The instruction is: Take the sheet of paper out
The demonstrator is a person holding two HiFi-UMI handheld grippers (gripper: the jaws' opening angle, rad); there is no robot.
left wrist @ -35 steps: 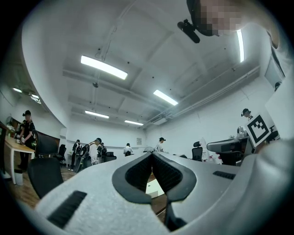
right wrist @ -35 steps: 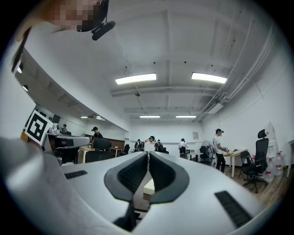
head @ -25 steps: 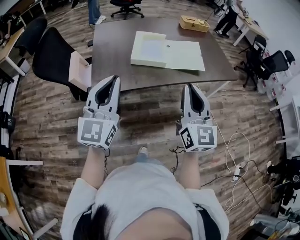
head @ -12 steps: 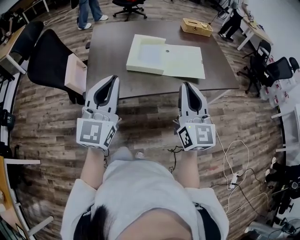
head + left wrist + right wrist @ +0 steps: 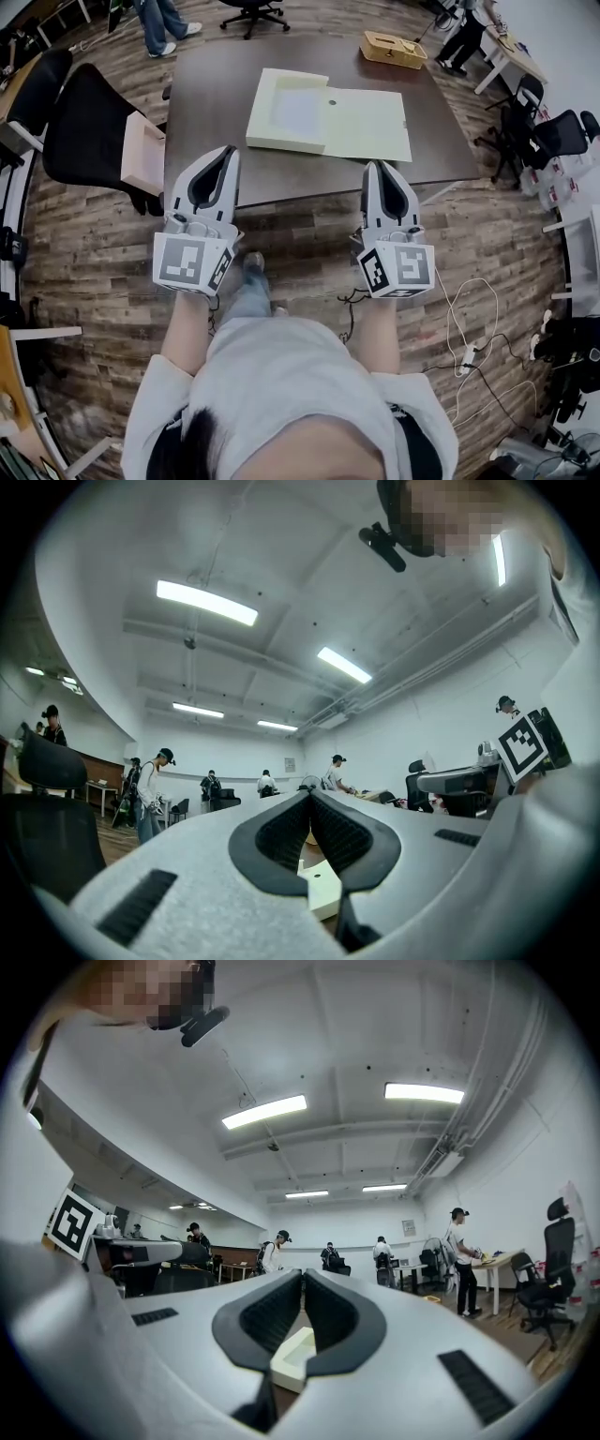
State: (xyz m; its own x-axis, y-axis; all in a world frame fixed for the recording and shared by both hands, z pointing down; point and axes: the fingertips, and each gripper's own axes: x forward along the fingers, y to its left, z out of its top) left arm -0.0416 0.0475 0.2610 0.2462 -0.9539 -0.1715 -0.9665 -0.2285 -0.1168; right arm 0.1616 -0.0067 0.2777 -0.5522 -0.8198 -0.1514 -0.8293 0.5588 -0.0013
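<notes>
An open pale-yellow box file (image 5: 367,124) lies on the dark brown table (image 5: 206,94), and a white sheet of paper (image 5: 298,110) rests in its left tray half. Both grippers are held side by side short of the table's near edge, pointing at it. My left gripper (image 5: 229,151) is shut and empty, its tips meeting (image 5: 309,796). Shut and empty as well, my right gripper (image 5: 373,167) has its tips together (image 5: 302,1274). A corner of the file (image 5: 323,888) shows through each pair of jaws (image 5: 292,1358).
A small wooden box (image 5: 389,47) sits at the table's far right corner. A black office chair (image 5: 80,117) with a pinkish board (image 5: 141,155) stands left of the table. A person (image 5: 159,19) walks beyond it. Cables (image 5: 469,328) lie on the wooden floor at right.
The table and file have drawn nearer to both grippers as the person steps forward. Both grippers stay shut. The person beyond the table has walked to the left.
</notes>
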